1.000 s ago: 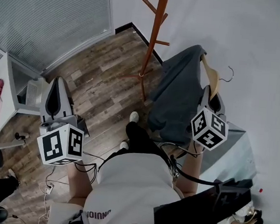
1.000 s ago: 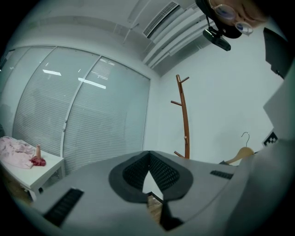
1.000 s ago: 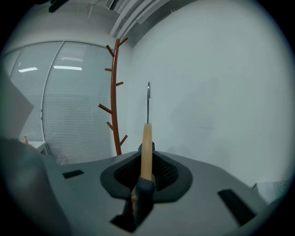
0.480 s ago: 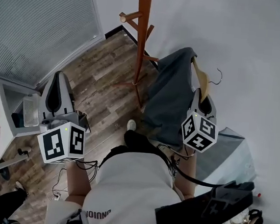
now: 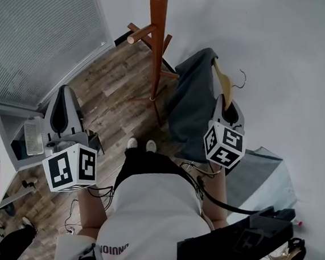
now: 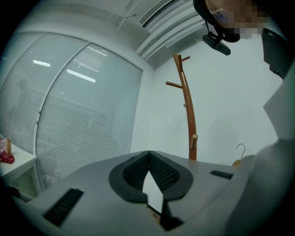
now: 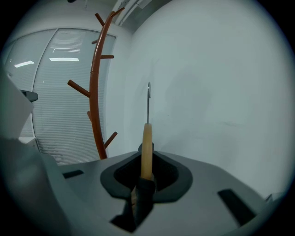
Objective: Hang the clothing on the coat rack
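The brown wooden coat rack [image 5: 154,40] stands by the white wall, with a peg [image 5: 138,33] pointing left. My right gripper [image 5: 225,104] is shut on a pale wooden hanger [image 5: 220,79] that carries a dark grey garment [image 5: 189,100], just right of the rack pole and apart from it. In the right gripper view the hanger [image 7: 146,140] rises between the jaws, its metal hook [image 7: 148,99] points up, and the rack [image 7: 95,92] stands to the left. My left gripper [image 5: 65,88] is held low at the left, shut and empty, its jaw tips touching [image 6: 148,153].
Window blinds [image 5: 41,23] fill the upper left. A white desk [image 5: 4,140] stands at the left edge and a grey-blue surface [image 5: 264,176] at the right. Cables [image 5: 96,190] lie on the wood floor near the person's feet [image 5: 140,145].
The person has stepped toward the rack, which now looms larger at top centre. The right gripper with hanger and garment has shifted left, closer to the pole. The left gripper stays low.
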Demonstrator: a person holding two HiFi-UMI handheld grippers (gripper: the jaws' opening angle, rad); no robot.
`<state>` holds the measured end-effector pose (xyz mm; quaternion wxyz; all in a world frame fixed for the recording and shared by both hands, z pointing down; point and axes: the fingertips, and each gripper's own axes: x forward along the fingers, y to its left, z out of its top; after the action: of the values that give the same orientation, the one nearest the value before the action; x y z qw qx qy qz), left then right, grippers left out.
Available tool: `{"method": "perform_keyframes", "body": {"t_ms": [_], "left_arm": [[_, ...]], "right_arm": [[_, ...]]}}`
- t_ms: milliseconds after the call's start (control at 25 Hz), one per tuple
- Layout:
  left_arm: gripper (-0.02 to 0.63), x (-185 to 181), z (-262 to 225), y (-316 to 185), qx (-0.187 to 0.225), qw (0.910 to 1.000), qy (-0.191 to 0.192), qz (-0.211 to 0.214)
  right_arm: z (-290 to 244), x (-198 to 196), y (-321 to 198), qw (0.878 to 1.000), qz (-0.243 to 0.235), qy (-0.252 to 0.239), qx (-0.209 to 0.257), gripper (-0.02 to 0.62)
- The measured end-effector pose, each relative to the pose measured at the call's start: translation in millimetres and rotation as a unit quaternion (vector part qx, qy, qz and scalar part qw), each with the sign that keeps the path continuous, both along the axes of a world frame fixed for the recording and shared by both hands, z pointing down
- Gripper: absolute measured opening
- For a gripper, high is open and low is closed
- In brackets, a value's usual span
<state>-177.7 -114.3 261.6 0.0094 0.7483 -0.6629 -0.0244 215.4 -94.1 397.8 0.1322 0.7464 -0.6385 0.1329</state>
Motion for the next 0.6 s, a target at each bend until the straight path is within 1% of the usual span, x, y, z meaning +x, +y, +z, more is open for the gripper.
{"method": "perform_keyframes", "body": {"t_ms": [240,400,600], "left_arm": [[0.014,-8,-10,-26,0.007,0.9999,-0.004,0.012],[0.014,-10,-18,-39,0.020,0.9996,-0.001,0.020],[0.014,-9,-16,-50,0.018,0.9995,-0.005,0.027]], "right_arm": [[-6,-7,-25,1.000,0.001,0.014,0.004,0.069],[-8,-8,-38,1.000,-0.001,0.020,0.009,0.069],[-8,-10,-58,0.999,-0.017,0.035,0.009,0.069]]}}
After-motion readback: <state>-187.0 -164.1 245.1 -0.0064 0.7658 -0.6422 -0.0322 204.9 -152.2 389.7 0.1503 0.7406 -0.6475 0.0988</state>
